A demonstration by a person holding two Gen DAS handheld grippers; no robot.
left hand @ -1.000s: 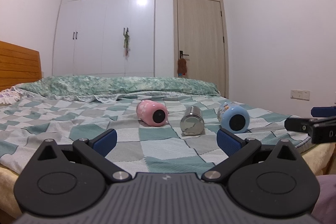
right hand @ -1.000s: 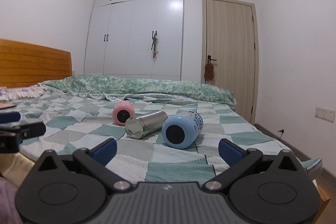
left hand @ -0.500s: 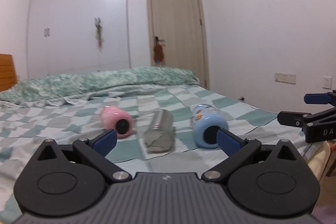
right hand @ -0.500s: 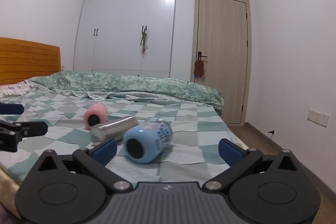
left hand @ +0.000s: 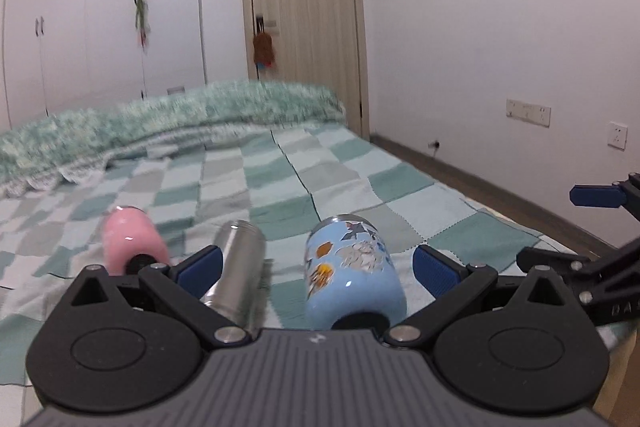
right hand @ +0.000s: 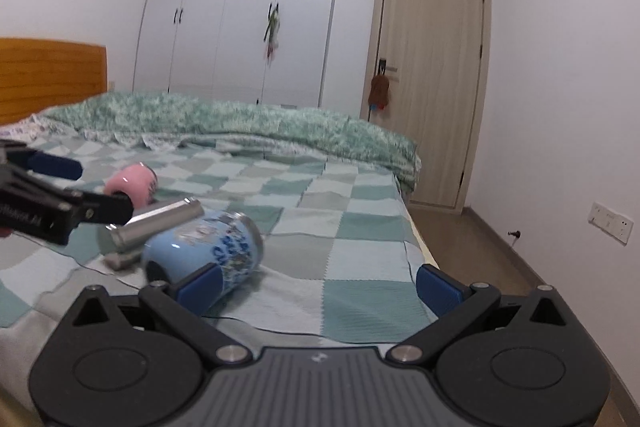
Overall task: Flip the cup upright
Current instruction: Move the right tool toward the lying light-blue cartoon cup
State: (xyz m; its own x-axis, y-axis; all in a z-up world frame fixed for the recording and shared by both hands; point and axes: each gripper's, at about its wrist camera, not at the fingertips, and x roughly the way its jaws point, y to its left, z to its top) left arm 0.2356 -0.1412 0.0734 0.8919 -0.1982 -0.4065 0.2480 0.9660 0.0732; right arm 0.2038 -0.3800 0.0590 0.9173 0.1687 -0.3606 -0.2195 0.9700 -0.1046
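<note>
Cup: blue cup (left hand: 352, 273) lay on its side on the bed (left hand: 420, 211), base toward the cameras, mouth pointing away.
Neighbours: steel cup (left hand: 240, 267) lay just beside it on the left; pink cup (left hand: 130, 245) lay beyond that; both were also on their sides.
Left gripper (left hand: 316, 267): fingers were spread wide and held nothing; the blue cup and part of the steel cup sat between the pads.
Right gripper (right hand: 318, 281): fingers were spread wide and held nothing; the blue cup lay at the left pad, off centre.
Step in hand: judged to be the approach to the blue cup with the left gripper.
Method: centre the fingers on the blue cup alone, excluding the steel cup; close across the body near mid-length; lift clear of the bed, then rotate until the mouth faces up; set down gently, since soft bedding may tip it.
Risk: a round cup may roll when touched by one pad first.
Change since 1.0 s ago: both grippers had advanced and swung right; the cups appeared larger and nearer; the blue cup, formerly beyond the pads, now lay between the left pads.
</note>
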